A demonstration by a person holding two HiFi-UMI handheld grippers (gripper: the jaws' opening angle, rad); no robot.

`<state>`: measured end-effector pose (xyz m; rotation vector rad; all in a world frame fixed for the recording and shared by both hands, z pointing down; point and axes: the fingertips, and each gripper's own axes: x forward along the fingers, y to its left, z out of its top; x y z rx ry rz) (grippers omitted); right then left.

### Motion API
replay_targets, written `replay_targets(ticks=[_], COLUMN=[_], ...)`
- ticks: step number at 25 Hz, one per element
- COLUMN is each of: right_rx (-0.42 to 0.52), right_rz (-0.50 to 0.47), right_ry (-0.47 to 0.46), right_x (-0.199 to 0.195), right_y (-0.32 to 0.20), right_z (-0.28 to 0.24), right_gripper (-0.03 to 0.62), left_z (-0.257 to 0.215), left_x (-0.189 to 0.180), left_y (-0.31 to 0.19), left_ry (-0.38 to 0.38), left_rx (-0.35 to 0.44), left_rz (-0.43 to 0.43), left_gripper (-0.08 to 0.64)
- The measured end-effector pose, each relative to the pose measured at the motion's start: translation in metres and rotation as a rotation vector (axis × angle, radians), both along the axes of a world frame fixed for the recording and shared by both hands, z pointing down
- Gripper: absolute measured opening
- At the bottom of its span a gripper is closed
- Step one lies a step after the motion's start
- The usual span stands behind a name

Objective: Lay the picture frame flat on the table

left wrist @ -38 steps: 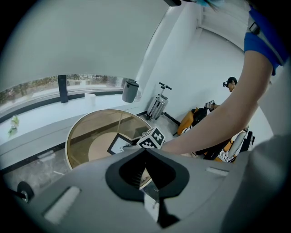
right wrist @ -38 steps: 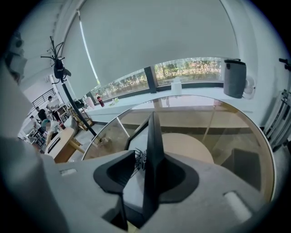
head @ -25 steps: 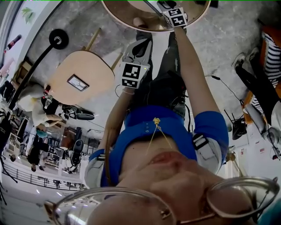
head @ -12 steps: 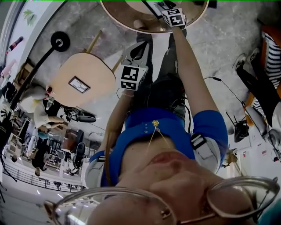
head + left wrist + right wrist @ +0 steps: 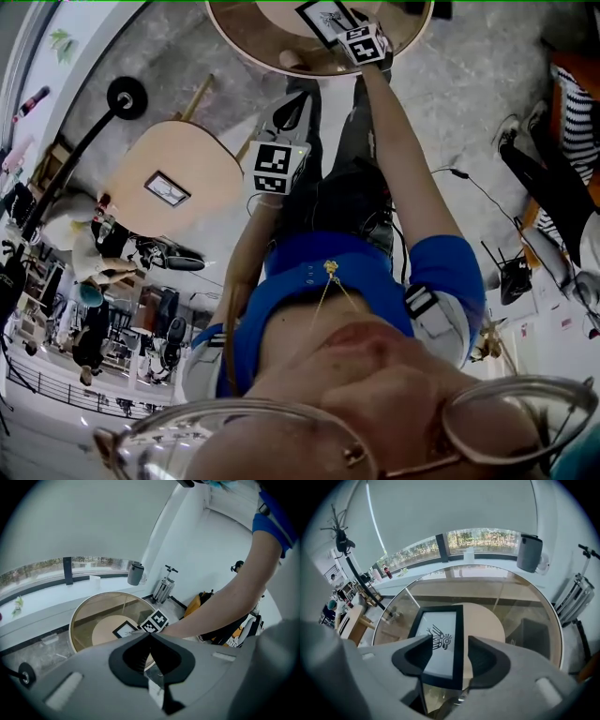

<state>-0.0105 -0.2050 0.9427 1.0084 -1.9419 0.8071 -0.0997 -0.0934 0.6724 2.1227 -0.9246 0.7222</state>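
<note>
The right tongs [image 5: 450, 641] stand wide apart, having just been opening, and their pads press on nothing. The near end of the picture frame [image 5: 440, 625] shows in the gap between them, clear of both pads. The frame is black, with a white sheet bearing a dark bird-like drawing. It lies flat on the round glass bench [image 5: 525, 602], over the pale wooden base [image 5: 487, 620] seen through the glass, with its long sides running away from the tongs.

The left tongs [image 5: 150, 637] are drawn back, well short of the bench, their tips closed together with nothing between them. Beyond the bench's far rim a grey bin [image 5: 529, 552] stands by the window wall.
</note>
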Motion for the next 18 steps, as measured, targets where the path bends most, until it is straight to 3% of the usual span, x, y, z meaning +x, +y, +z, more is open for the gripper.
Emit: replay_targets(ticks=[5, 9, 10, 18], right_rx=[-0.010, -0.007, -0.008, -0.004], right_rz=[-0.037, -0.065, -0.072, -0.217], right_ry=[-0.005, -0.013, -0.022, -0.069], right_x=[0.003, 0.004, 0.003, -0.009], right_y=[0.009, 0.007, 0.006, 0.013], right_z=[-0.008, -0.027, -0.033, -0.089], right_gripper=[0.196, 0.017, 0.002, 0.002], left_z=[-0.003, -0.010, -0.013, -0.049], left_x=[0.007, 0.012, 0.013, 0.032], left_y=[-0.005, -0.013, -0.016, -0.040], left_ry=[0.014, 0.023, 0.023, 0.009], left_rx=[0.010, 0.016, 0.020, 0.054], left_rz=[0.002, 0.001, 0.000, 0.022], left_gripper=[0.000, 0.000, 0.000, 0.000])
